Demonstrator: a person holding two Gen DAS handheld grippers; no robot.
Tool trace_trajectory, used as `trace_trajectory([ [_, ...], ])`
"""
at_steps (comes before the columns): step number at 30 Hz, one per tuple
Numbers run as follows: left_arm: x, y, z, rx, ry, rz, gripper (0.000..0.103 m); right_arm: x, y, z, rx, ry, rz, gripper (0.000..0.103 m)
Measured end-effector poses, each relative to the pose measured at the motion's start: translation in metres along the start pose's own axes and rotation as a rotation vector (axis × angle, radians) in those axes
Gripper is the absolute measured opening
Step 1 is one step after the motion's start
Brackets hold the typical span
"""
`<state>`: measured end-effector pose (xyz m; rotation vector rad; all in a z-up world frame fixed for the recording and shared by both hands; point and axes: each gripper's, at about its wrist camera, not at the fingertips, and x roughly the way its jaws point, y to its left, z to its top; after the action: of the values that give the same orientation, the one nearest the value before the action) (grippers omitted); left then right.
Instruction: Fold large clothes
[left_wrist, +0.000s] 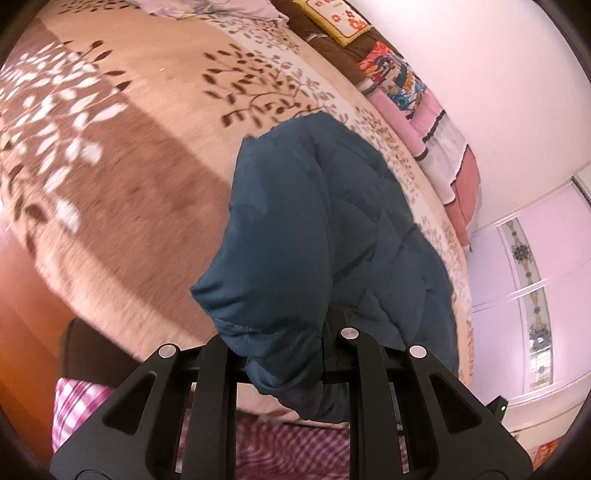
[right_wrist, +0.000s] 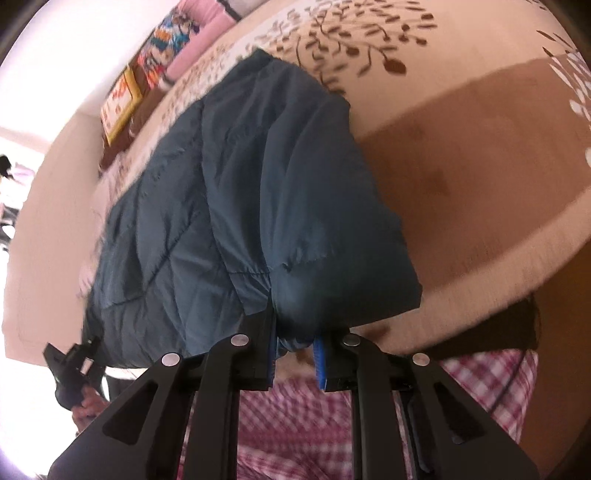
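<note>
A dark teal quilted jacket (left_wrist: 314, 229) hangs lifted above the bed, held at two points of its edge. My left gripper (left_wrist: 284, 354) is shut on a bunched edge of the jacket, which drapes over and hides its fingertips. In the right wrist view the jacket (right_wrist: 236, 192) spreads out ahead, and my right gripper (right_wrist: 295, 347) is shut on a fold of it between the blue pads (right_wrist: 320, 363). The left gripper (right_wrist: 72, 373) also shows at the lower left of that view, at the jacket's other corner.
The bed has a beige and brown leaf-patterned blanket (left_wrist: 122, 177). Pink and colourful folded bedding (left_wrist: 413, 96) lines the wall side. A pink checked cloth (right_wrist: 314, 424) lies below the grippers. A white wardrobe (left_wrist: 532, 288) stands to the right.
</note>
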<state>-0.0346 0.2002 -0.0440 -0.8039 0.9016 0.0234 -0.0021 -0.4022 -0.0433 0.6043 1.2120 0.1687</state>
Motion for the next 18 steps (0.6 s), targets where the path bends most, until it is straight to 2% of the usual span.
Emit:
trace_trajectory([
  [4,-0.002,-0.003,-0.006,0.039,-0.027,0.029,0.018,-0.004,0.008,-0.001,-0.025,0.012,-0.072,0.029],
  [8,-0.003,-0.004,-0.005,0.041,-0.034,0.013,0.018,-0.025,0.024,-0.005,-0.155,-0.014,-0.141,0.029],
  [9,-0.003,-0.003,-0.005,0.039,-0.033,0.008,0.018,-0.031,0.027,-0.009,-0.199,-0.030,-0.172,0.029],
  [12,-0.004,-0.004,-0.008,0.064,-0.035,0.008,0.018,-0.057,0.055,-0.022,-0.398,-0.140,-0.336,0.029],
  [13,-0.004,-0.006,-0.010,0.078,-0.037,0.010,0.018,-0.064,0.061,-0.025,-0.429,-0.163,-0.337,0.029],
  [15,-0.005,-0.007,-0.011,0.092,-0.039,0.008,0.018,-0.073,0.078,-0.023,-0.472,-0.197,-0.268,0.024],
  [18,-0.005,-0.005,-0.013,0.087,-0.038,0.000,0.018,-0.059,0.115,-0.011,-0.502,-0.158,-0.075,0.010],
])
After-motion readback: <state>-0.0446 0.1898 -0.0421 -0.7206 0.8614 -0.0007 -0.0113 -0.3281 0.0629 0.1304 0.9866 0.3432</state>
